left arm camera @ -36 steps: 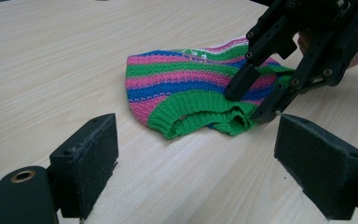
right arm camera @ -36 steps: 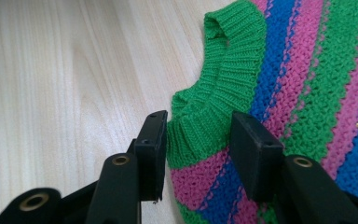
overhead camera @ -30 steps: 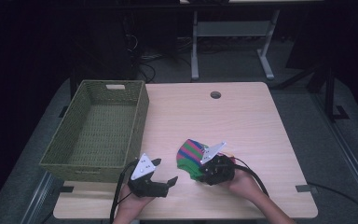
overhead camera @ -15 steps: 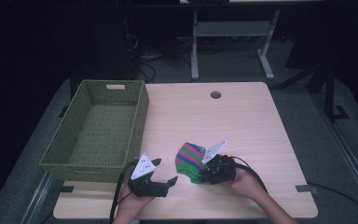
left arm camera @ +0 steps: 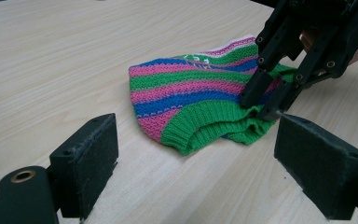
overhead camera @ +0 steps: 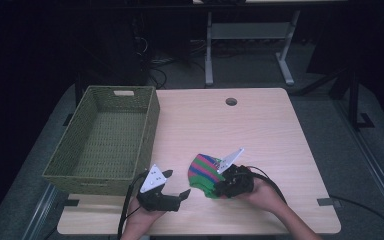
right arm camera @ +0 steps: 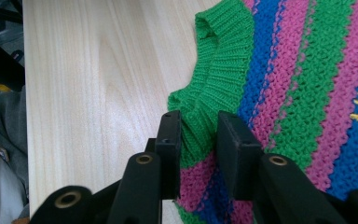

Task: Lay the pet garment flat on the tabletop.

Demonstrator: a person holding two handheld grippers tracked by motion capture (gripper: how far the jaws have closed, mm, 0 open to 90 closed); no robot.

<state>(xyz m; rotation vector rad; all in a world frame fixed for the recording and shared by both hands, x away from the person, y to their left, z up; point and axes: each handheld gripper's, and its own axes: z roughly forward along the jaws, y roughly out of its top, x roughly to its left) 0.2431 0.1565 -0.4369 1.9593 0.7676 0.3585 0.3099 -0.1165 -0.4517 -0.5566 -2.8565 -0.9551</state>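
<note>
A knitted piece (overhead camera: 202,171) striped in pink, blue and green lies near the table's front edge. Its green ribbed hem (right arm camera: 214,70) faces my left gripper. My right gripper (overhead camera: 217,191) comes in from the right, and its jaws have just been closing. They now pinch a fold of the hem (right arm camera: 196,135), as the left gripper view (left arm camera: 265,101) also shows. My left gripper (overhead camera: 176,184) rests to the left of the knit. It stands wide open (left arm camera: 200,168) with nothing between its pads, and the knit (left arm camera: 191,93) lies just ahead of it.
A green woven basket (overhead camera: 152,120) stands empty on the table's left side. The light wooden table (overhead camera: 260,130) has a round cable hole (overhead camera: 231,101) at the back. Dark floor and desk legs lie beyond the far edge.
The right gripper's jaws have drawn together on the green hem. Both hands and the knit stay where they were.
</note>
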